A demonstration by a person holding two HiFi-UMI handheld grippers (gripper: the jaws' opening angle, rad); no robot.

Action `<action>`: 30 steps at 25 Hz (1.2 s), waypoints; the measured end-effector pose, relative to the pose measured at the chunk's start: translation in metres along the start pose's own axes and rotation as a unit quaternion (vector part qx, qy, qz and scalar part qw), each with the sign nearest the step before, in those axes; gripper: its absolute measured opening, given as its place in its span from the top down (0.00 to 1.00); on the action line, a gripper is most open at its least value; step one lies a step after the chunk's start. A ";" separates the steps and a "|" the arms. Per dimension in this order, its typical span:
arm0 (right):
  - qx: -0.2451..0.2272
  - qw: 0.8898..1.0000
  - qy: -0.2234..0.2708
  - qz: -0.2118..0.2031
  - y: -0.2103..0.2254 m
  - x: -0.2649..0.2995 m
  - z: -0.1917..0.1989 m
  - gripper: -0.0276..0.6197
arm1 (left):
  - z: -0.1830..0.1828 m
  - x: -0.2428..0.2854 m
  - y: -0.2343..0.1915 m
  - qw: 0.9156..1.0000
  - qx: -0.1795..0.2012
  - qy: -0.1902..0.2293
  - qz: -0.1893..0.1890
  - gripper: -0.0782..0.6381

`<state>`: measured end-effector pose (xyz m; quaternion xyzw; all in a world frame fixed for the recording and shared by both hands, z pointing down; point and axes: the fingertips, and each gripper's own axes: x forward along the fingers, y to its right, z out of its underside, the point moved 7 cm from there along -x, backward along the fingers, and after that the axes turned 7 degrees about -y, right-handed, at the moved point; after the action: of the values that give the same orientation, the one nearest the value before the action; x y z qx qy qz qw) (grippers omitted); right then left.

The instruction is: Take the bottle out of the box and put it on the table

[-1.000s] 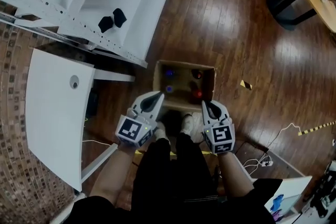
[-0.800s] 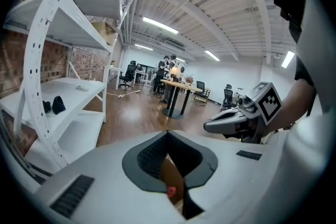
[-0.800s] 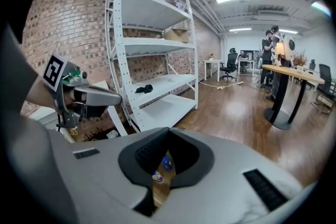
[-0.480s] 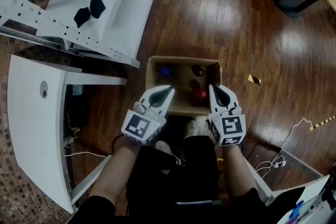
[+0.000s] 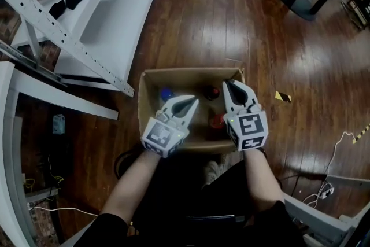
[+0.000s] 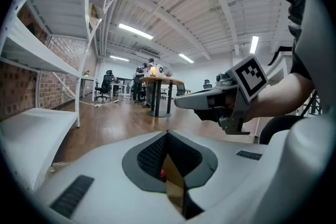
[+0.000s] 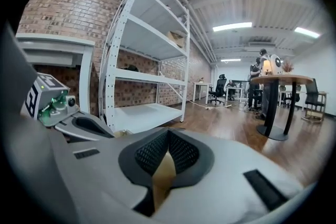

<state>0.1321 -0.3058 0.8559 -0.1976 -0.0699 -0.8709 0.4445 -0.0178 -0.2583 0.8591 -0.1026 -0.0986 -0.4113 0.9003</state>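
left tool [image 5: 192, 102] and right tool [image 5: 228, 84] bear square markers [image 5: 250, 125].

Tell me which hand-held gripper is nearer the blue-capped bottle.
Left: the left hand-held gripper is just right of the blue-capped bottle; the right hand-held gripper is farther right.

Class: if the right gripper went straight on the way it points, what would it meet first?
Probably the far wall of the cardboard box, just ahead of the right gripper; depth is unclear, so it might clear the rim.

One cardboard box [image 5: 173, 75], three capped bottles [image 5: 166, 93] in it, two grippers [image 5: 194, 102] [image 5: 229, 84], one white rack [image 5: 104, 26].
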 end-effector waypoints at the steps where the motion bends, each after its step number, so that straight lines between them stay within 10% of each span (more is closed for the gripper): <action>1: 0.001 1.000 0.002 0.003 0.001 -0.002 0.003 0.95 | 0.005 0.005 0.002 1.000 0.001 -0.002 0.008 0.89; 21: 0.088 0.995 -0.013 0.035 0.052 -0.035 0.044 0.95 | 0.111 0.104 0.048 0.983 0.052 -0.111 0.138 0.88; 30: 0.096 0.994 -0.042 0.016 0.049 -0.027 0.059 0.95 | 0.155 0.125 0.066 0.961 0.083 -0.172 0.202 0.58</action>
<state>0.2022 -0.2968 0.8961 -0.1917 -0.1684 -0.8440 0.4717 0.0979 -0.2649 1.0341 -0.1142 -0.2629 -0.1878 0.9395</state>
